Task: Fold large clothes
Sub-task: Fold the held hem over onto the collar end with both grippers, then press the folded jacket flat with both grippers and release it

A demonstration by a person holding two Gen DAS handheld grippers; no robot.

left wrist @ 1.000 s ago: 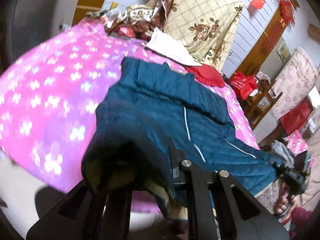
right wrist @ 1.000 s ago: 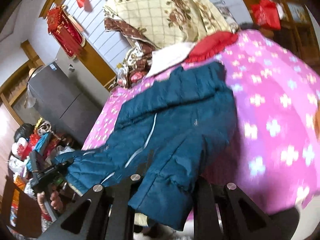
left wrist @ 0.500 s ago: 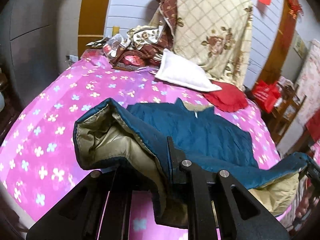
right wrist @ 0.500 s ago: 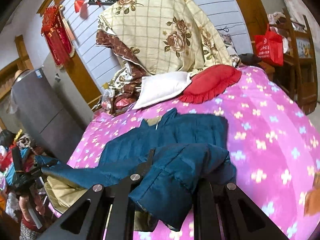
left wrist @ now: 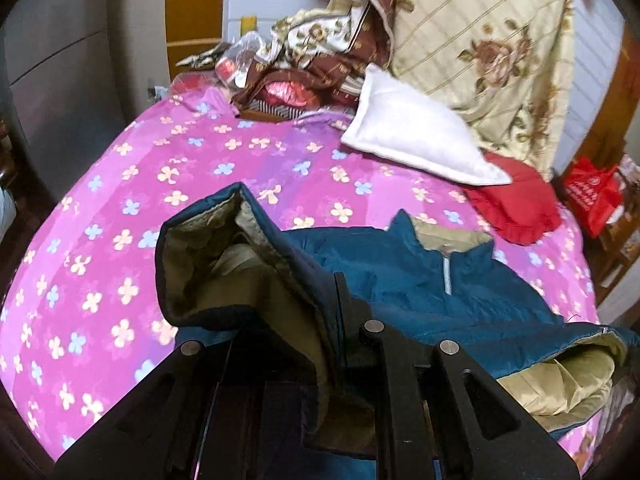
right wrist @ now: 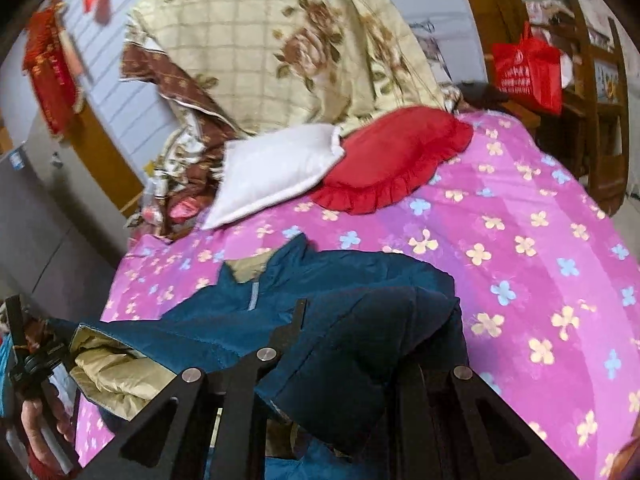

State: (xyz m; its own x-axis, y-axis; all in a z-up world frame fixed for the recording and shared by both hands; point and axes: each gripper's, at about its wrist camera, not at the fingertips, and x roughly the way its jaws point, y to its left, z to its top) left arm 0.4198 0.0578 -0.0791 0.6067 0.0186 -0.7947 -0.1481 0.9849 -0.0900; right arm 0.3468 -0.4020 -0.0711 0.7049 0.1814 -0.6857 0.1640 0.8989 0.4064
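Note:
A teal padded jacket with a tan lining lies on the pink flowered bedspread, its collar toward the pillows. My left gripper holds a raised corner of the hem, lining side up; its jaws are opening slightly while the fabric still sits pinched between them. In the right wrist view the jacket bunches over my right gripper, which is shut on the other hem corner. The hem hangs between both grippers above the jacket's lower body. A person's hand shows at the left edge, holding the other tool.
A white pillow and a red frilled cushion lie just beyond the collar. A cream rose-patterned quilt is piled against the wall behind. A red bag and wooden shelves stand at the right, a grey cabinet at the left.
Both grippers have carried the jacket's hem forward over the bed toward the collar. The lower part now doubles over the upper part and the tan lining shows.

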